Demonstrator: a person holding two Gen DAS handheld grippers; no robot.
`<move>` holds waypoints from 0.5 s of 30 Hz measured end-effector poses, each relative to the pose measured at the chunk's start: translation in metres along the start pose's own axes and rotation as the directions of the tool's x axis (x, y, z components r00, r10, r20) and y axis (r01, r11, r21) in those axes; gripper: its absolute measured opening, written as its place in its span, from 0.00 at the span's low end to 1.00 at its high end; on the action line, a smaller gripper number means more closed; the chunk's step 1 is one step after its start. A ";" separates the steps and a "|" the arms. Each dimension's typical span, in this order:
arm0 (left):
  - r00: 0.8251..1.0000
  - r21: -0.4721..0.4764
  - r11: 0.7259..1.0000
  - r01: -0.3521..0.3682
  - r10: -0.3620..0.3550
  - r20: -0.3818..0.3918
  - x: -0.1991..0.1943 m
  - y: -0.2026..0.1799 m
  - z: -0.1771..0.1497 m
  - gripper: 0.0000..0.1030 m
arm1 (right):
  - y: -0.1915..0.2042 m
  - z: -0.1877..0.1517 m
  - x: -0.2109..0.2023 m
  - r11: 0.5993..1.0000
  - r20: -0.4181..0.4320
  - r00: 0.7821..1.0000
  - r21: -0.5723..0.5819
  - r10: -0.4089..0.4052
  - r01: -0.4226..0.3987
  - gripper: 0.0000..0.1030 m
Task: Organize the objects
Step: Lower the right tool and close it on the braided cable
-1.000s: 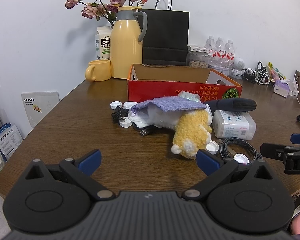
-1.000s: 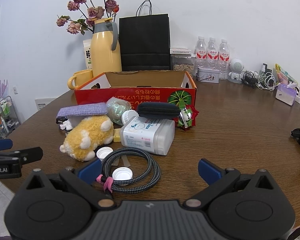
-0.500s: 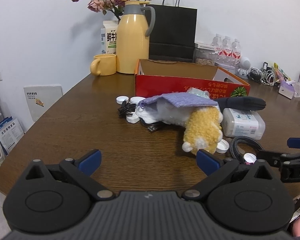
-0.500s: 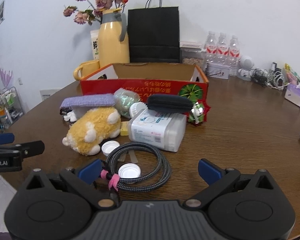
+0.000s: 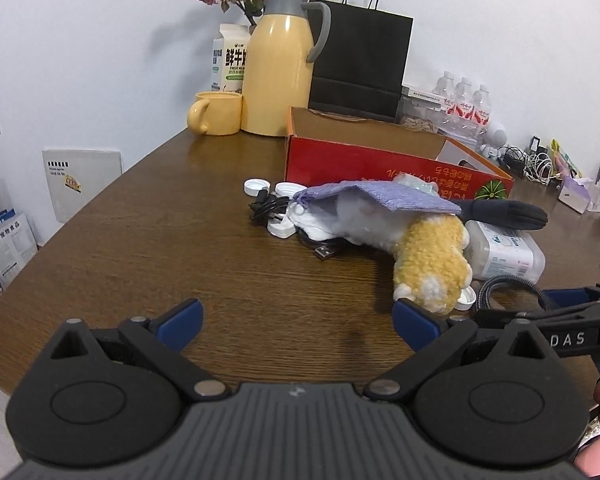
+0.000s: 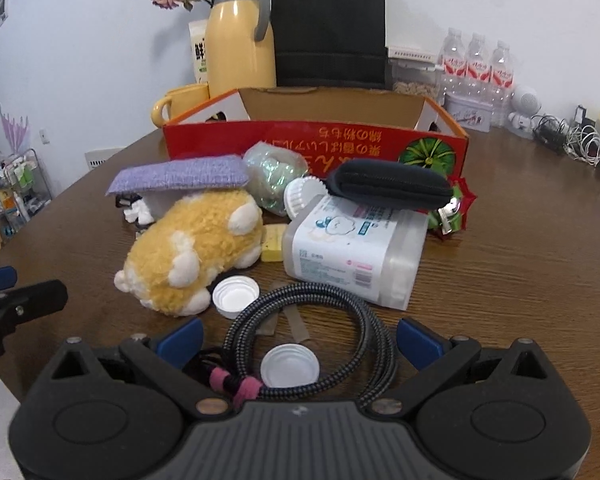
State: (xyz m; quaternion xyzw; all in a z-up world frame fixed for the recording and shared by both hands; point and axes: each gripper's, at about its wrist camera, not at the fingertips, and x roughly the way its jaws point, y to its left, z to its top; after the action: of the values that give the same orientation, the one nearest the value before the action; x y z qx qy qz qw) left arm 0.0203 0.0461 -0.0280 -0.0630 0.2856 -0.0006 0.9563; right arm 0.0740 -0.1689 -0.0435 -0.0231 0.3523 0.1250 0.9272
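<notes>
A heap of clutter lies before a red cardboard box (image 6: 316,142) (image 5: 380,164). In it are a yellow plush toy (image 6: 196,246) (image 5: 430,266), a purple cloth (image 6: 180,174) (image 5: 384,196), a wet-wipes pack (image 6: 356,246), a black pouch (image 6: 388,190), a shiny wrapped ball (image 6: 274,172) and loose white caps (image 6: 236,296). My right gripper (image 6: 298,338) is open, hovering over a coiled braided cable (image 6: 312,340) with a white cap (image 6: 290,366) inside the coil. My left gripper (image 5: 296,320) is open over bare table, its right finger near the plush toy's foot.
Behind the box stand a yellow thermos (image 5: 278,68), a yellow mug (image 5: 216,118), a milk carton (image 5: 228,60) and a black paper bag (image 6: 328,30). Water bottles (image 6: 476,64) and tangled chargers (image 6: 568,140) sit at the back right. The table edge (image 5: 60,240) curves along the left.
Both grippers have moved forward toward the clutter. The cable coil now lies between the right gripper's fingers, and the left gripper has come closer to the plush toy.
</notes>
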 end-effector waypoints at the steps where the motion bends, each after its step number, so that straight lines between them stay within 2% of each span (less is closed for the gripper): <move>1: 1.000 -0.003 1.000 0.001 -0.001 -0.003 0.001 0.001 0.000 1.00 | 0.001 -0.001 0.002 1.000 -0.010 1.000 0.000 -0.001 0.001 1.00; 8: 1.000 -0.013 1.000 0.010 -0.010 -0.011 0.004 0.003 -0.002 1.00 | 0.004 -0.007 0.008 1.000 -0.021 1.000 -0.023 -0.018 0.018 1.00; 11: 1.000 -0.012 1.000 0.008 -0.009 -0.009 0.003 0.003 -0.001 1.00 | 0.003 -0.008 0.005 0.999 -0.007 1.000 -0.032 -0.011 0.010 0.89; 15: 1.000 -0.007 1.000 0.009 -0.009 -0.004 0.000 0.001 0.000 1.00 | -0.002 -0.009 0.000 0.999 0.002 1.000 -0.027 0.020 -0.020 0.87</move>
State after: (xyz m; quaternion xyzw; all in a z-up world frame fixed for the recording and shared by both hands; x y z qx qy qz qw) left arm 0.0207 0.0470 -0.0282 -0.0676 0.2874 -0.0039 0.9554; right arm 0.0690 -0.1722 -0.0500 -0.0317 0.3499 0.1390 0.9259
